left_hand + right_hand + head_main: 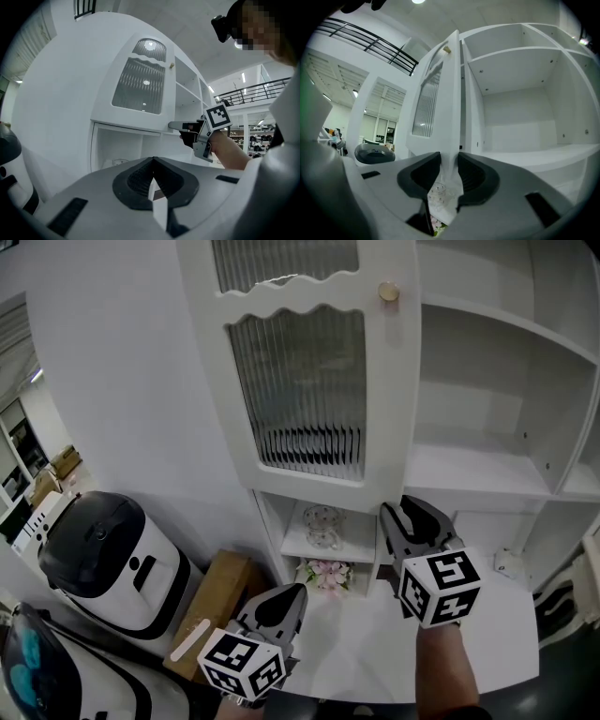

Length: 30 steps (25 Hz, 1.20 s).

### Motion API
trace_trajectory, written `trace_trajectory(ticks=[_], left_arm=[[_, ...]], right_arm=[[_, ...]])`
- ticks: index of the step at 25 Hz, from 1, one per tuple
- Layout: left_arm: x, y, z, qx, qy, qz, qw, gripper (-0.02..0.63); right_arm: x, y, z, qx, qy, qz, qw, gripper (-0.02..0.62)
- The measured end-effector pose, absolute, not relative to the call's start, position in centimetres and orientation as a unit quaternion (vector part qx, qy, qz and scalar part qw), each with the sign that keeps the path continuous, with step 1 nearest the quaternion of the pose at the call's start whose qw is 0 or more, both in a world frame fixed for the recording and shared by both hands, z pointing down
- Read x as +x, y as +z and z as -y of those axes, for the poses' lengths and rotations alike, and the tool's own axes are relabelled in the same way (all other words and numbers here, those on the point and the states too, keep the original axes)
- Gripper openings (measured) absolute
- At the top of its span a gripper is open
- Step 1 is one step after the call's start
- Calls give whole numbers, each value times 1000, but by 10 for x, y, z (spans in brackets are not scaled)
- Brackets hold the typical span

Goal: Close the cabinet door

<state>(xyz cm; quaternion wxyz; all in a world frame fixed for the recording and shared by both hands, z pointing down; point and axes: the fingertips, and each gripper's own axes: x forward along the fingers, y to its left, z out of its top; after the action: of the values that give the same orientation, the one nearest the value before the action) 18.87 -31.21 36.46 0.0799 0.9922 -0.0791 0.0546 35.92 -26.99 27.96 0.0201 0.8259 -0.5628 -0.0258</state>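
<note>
The white cabinet door (pixel 300 381) with a ribbed glass panel and a small round knob (pixel 389 292) stands swung out from the open cabinet (pixel 487 474). My right gripper (pixel 389 512) sits at the door's lower free corner. In the right gripper view the door (pixel 436 93) is seen edge-on, and its edge runs down into the gap of my right gripper (pixel 449 157); the jaws stand apart and do not press on it. My left gripper (pixel 298 589) hangs lower left, away from the door, jaws together and empty. The left gripper view shows my left gripper (pixel 153 161), the door (pixel 140 84) and my right gripper (pixel 176 125).
A glass cup (pixel 322 521) and pink flowers (pixel 328 575) sit on the low shelves under the door. A white counter (pixel 450 643) lies below the grippers. At the left stand a black-and-white appliance (pixel 103 559) and a cardboard box (pixel 211 610).
</note>
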Motion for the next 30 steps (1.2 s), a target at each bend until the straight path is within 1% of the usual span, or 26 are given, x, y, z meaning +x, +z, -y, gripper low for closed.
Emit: trace_trajectory(ticks=[5, 10, 12, 26, 30], left_arm=[[199, 366, 316, 992, 59, 84, 79, 3], [204, 364, 322, 991, 61, 90, 77, 3], [205, 364, 325, 991, 61, 93, 77, 3], [197, 356, 319, 989, 61, 115, 71, 3], [189, 352, 307, 987, 59, 133, 67, 3]], right_arm=[[376, 280, 278, 828, -22, 560, 24, 115], [389, 279, 287, 848, -49, 523, 74, 120], [393, 279, 290, 851, -54, 515, 83, 120], [392, 278, 298, 840, -47, 535, 71, 120], [391, 281, 289, 833, -37, 549, 58, 116]])
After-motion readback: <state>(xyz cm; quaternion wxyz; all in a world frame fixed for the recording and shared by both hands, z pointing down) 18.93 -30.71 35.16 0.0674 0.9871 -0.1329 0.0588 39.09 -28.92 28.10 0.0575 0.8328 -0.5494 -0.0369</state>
